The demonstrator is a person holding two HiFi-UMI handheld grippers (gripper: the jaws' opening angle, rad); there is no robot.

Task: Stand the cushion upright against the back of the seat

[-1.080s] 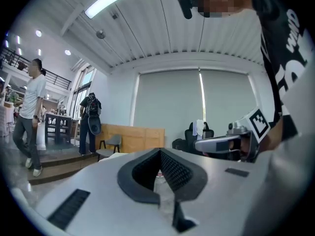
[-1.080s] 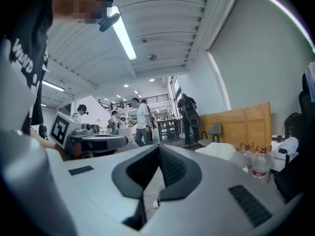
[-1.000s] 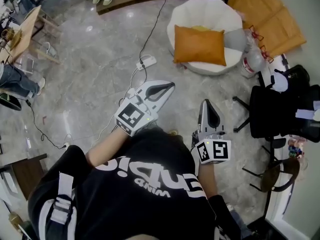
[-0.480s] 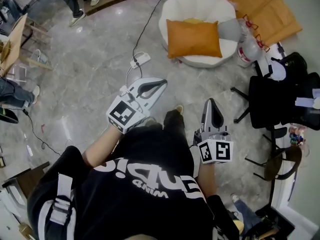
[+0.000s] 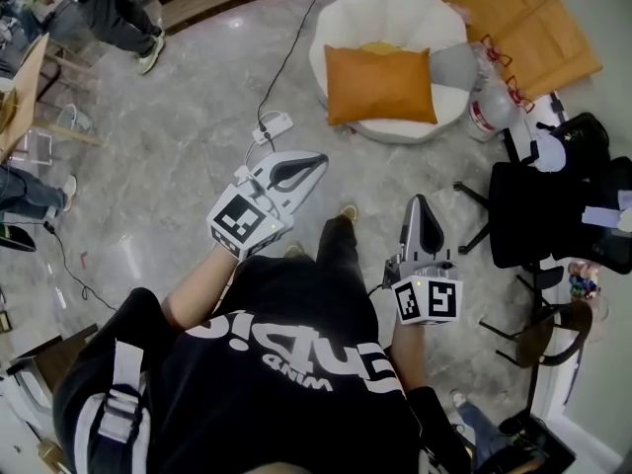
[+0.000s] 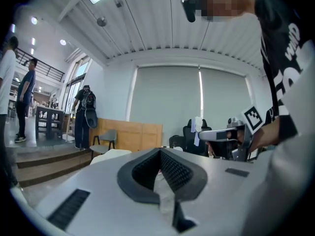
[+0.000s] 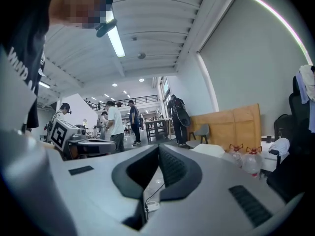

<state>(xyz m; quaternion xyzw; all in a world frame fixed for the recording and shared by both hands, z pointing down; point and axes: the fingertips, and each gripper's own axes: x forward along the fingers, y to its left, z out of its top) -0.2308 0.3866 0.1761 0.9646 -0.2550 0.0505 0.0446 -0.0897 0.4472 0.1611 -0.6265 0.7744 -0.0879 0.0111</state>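
An orange cushion (image 5: 380, 85) lies flat on a round white seat (image 5: 341, 30) at the top of the head view. My left gripper (image 5: 318, 158) is shut and empty, held over the floor well short of the seat. My right gripper (image 5: 416, 203) is also shut and empty, below and to the right of the seat. In the left gripper view the left gripper (image 6: 160, 154) has its jaws closed, and the white seat (image 6: 110, 155) shows low behind them. In the right gripper view the right gripper (image 7: 158, 149) is closed too, with the seat (image 7: 211, 150) pale at mid right.
A white power strip (image 5: 272, 126) and its black cable (image 5: 296, 42) lie on the marble floor between me and the seat. Water jugs (image 5: 486, 110) and orange boards (image 5: 523, 23) stand right of the seat. A black office chair (image 5: 553, 210) is at right. People (image 5: 109, 8) stand upper left.
Both grippers have moved forward toward the seat, still shut. My leg has stepped out between them. The seat and cushion sit slightly further left in the head view.
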